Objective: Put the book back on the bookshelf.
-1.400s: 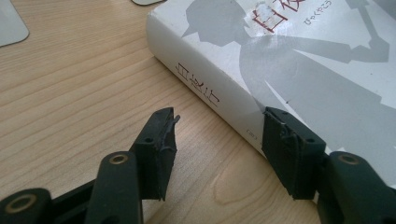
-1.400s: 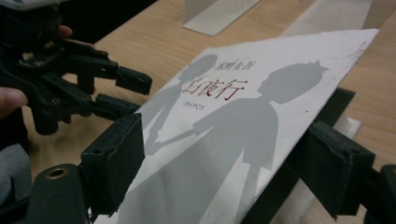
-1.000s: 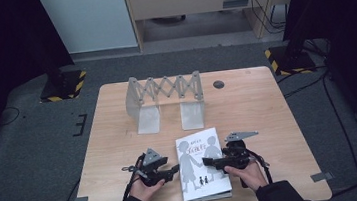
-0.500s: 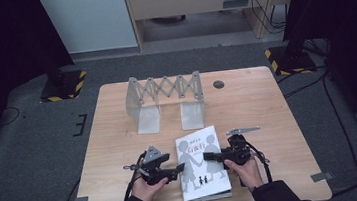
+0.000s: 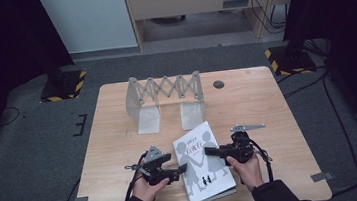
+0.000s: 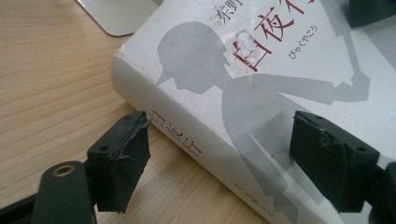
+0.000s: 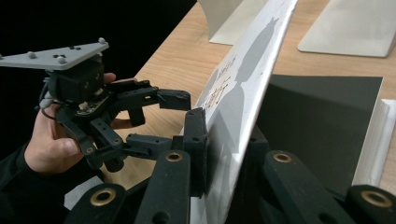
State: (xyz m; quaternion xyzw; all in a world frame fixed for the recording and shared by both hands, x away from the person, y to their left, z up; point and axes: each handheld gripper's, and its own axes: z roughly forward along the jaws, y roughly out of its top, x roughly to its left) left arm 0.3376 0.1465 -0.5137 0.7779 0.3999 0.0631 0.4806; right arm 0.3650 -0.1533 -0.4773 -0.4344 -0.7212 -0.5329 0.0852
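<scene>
Your right gripper [image 7: 224,154] jaws pinch the book [image 5: 204,163] cover's free edge; your left gripper [image 6: 219,158] jaws, just opened, straddle the spine.

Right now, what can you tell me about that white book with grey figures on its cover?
The thick white paperback book lies flat on the light wooden table, near its front edge, between the two hands. Its cover shows grey silhouettes of figures holding hands, with red and black Japanese lettering that also runs along the spine. The right gripper pinches the front cover and lifts it, baring a dark inner page. The left gripper has just been opening; its jaws straddle the spine corner without pressing it.
</scene>
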